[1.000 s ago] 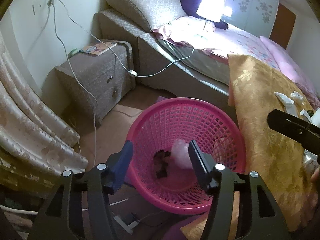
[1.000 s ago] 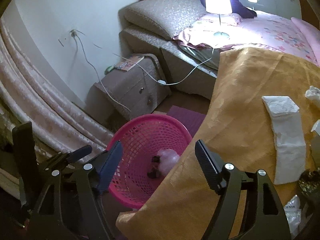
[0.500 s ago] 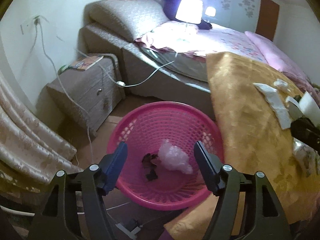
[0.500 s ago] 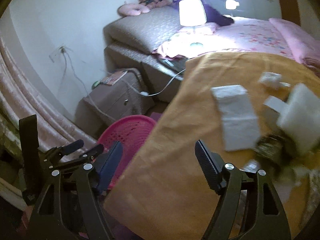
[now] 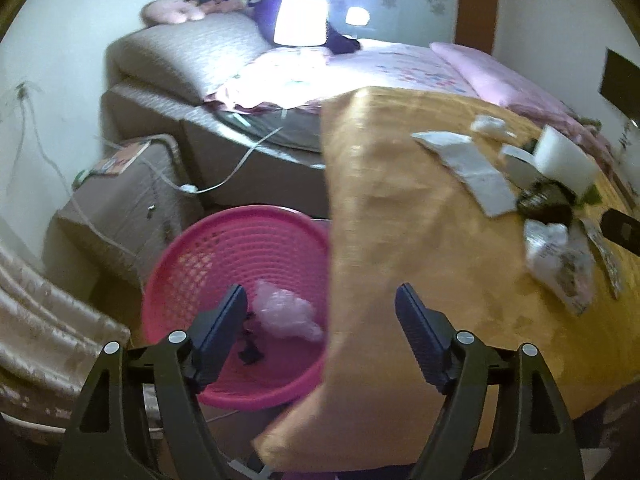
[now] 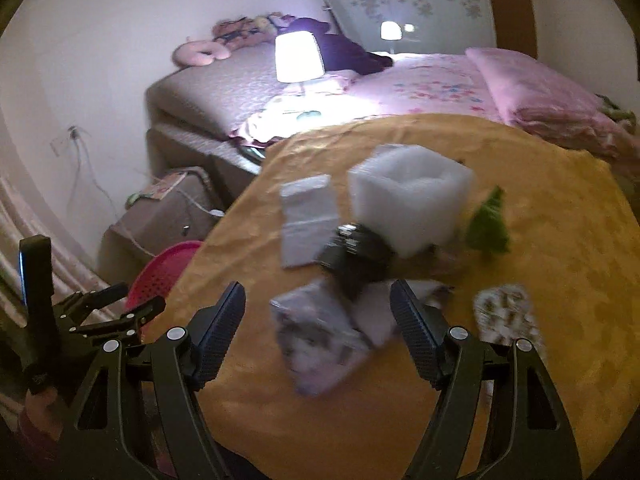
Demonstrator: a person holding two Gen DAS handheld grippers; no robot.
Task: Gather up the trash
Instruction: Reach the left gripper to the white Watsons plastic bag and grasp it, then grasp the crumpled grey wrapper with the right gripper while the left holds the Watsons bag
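A pink mesh basket (image 5: pixel 240 256) stands on the floor beside the yellow-clothed table (image 5: pixel 400 220). It holds a crumpled clear plastic piece (image 5: pixel 286 316) and dark scraps (image 5: pixel 250 354). My left gripper (image 5: pixel 320 300) hovers over the basket's right rim and the table edge, its jaws opening with nothing between them. My right gripper (image 6: pixel 318 300) stands open above the table, over a printed plastic wrapper (image 6: pixel 316 340) that its pads do not touch. Beyond lie a dark crumpled thing (image 6: pixel 356 256), a white foam block (image 6: pixel 408 200), a flat white bag (image 6: pixel 306 216), a green scrap (image 6: pixel 490 224) and a patterned wrapper (image 6: pixel 504 316).
A grey nightstand (image 5: pixel 120 208) with cables stands behind the basket, next to a bed (image 5: pixel 380 68) with a lit lamp (image 5: pixel 300 24). Curtains (image 5: pixel 48 320) hang at the left. A person's hand (image 6: pixel 40 412) holds the left gripper's handle.
Both grippers have swung right, away from the basket and toward the table. The left jaws have widened. The trash pile has come under the right gripper.
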